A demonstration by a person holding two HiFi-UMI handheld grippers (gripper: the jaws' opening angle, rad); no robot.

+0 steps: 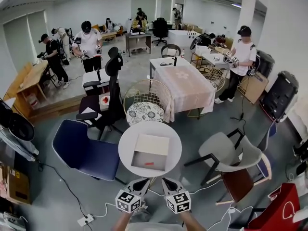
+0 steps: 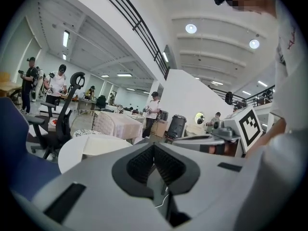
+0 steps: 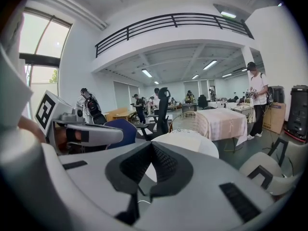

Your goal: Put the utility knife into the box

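1. Head view, looking steeply down: a round white bench (image 1: 126, 150) sits dead centre. On it is an open box (image 1: 156, 158), its pale flap folded back to the far side.
2. There's the utility knife (image 1: 149, 163), a small red-orange sliver lying on the floor of the box, towards its near wall. It is inside the box and nothing touches it.
3. The left hand-held gripper (image 1: 144, 182) is at the near rim of the bench, tip pointing towards the box and marker cube on the near side. It is clear of the box.
4. The right hand-held gripper (image 1: 165, 181) is just beside it on the right. The two tips angle in towards each other, near but apart.
5. Left gripper view: the ribbed black pads (image 2: 139, 163) meet at the tip. The jaws are fully together, with nothing between them.
6. Right gripper view: same story, with the pads (image 3: 166, 163) pressed together at the tip, empty.
7. Around the bench: a blue chair (image 1: 86, 150) on the left and a grey chair (image 1: 224, 153) on the right. A wire chair with a patterned cushion (image 1: 144, 112) stands just beyond the far side.
8. Farther off, a second bench under a pale pink cloth (image 1: 187, 85), and people standing well away at the far end of the room.
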